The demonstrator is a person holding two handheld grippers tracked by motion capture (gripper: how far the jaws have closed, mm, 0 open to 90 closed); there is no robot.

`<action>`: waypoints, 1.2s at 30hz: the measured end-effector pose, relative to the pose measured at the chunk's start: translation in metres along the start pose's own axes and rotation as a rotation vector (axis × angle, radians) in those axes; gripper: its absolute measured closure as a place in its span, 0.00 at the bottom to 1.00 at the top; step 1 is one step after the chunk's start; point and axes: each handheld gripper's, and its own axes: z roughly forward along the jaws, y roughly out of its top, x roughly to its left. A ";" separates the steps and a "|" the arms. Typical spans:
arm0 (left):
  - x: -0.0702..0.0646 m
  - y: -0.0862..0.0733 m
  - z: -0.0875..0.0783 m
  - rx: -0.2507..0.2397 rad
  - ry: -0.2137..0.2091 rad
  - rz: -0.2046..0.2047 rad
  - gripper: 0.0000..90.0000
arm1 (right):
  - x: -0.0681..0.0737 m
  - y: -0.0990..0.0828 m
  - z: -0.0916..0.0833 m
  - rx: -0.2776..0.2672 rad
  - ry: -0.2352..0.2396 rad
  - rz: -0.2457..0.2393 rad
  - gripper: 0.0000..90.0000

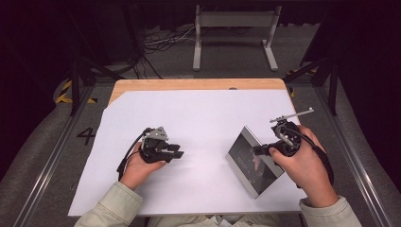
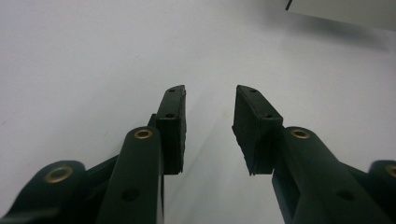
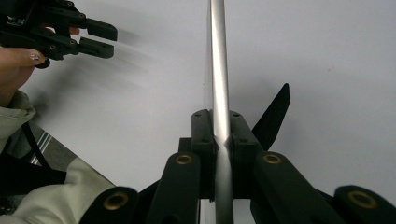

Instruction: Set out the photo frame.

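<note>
Close to the person, at the near edge of the table (image 1: 198, 84), two pale sleeves (image 1: 116, 203) come in from the bottom of the high view. On the left side, the left hand (image 1: 137, 166) rests on the big white sheet (image 1: 198, 118) and holds the left gripper (image 1: 176, 151). Its jaws point toward the middle of the sheet and stand apart, with a clear gap between the black pads (image 2: 172, 126) and nothing in that gap. Under them is plain white sheet. On the right side, the right hand (image 1: 302, 165) holds the right gripper (image 1: 257, 150). Its jaws are pressed tight on the thin silver edge of a picture frame (image 1: 250, 161). In the right gripper view the silver edge (image 3: 219, 84) runs straight up between the two pads, which touch it on both sides. A black stand leg (image 3: 273, 114) sticks out from the back of the frame, just beside the jaws. The frame is tipped up on the sheet, near the right edge, with its dark glass face turned toward the middle of the table. The two grippers are well apart, with bare white sheet between them. Farther off, past the sheet, a strip of wooden table top shows. Beyond that is a grey floor (image 1: 47, 142) with a white metal stand (image 1: 234, 28) and some loose cables (image 1: 161, 42).
</note>
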 end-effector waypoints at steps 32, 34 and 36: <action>0.016 -0.024 -0.030 -0.042 0.081 -0.092 0.72 | 0.021 0.075 0.018 0.068 0.098 -0.432 0.93; 0.016 -0.024 -0.029 -0.043 0.080 -0.089 0.72 | 0.020 0.078 0.019 0.083 0.112 -0.481 0.93; 0.016 -0.024 -0.029 -0.041 0.080 -0.086 0.72 | 0.020 0.080 0.019 0.102 0.120 -0.510 0.93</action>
